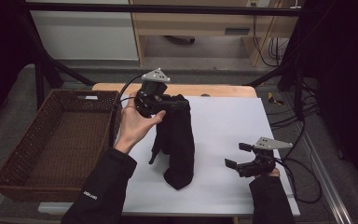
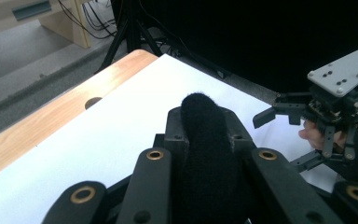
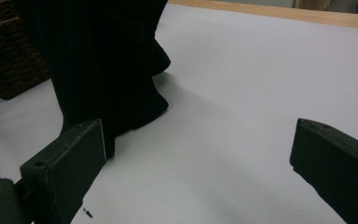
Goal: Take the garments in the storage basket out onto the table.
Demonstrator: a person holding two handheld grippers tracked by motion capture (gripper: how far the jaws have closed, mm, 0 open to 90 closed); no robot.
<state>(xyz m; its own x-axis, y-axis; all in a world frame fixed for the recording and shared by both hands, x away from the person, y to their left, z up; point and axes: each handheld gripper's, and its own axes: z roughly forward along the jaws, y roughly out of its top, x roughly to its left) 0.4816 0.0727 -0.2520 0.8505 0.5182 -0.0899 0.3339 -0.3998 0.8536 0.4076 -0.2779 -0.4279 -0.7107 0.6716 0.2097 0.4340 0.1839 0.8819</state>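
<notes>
A black cloth (image 1: 178, 144) hangs from my left gripper (image 1: 179, 103) down to the white sheet (image 1: 233, 121), where its lower end rests in a fold. A hand holds that gripper raised over the sheet's left half. In the left gripper view the jaws of the left gripper (image 2: 204, 120) are shut on the black cloth (image 2: 207, 158), which bulges up between them. My right gripper (image 1: 235, 156) sits low at the sheet's front right, open with nothing between its jaws. From the right gripper (image 3: 200, 154), the cloth (image 3: 107, 60) stands a short way ahead and to the left.
A brown wicker basket (image 1: 14, 163) stands left of the sheet, beside the left forearm. The wooden table edge (image 1: 205, 90) runs along the back. Cables lie on the floor at the right. The right gripper (image 2: 284, 140) shows beyond the left gripper's jaws.
</notes>
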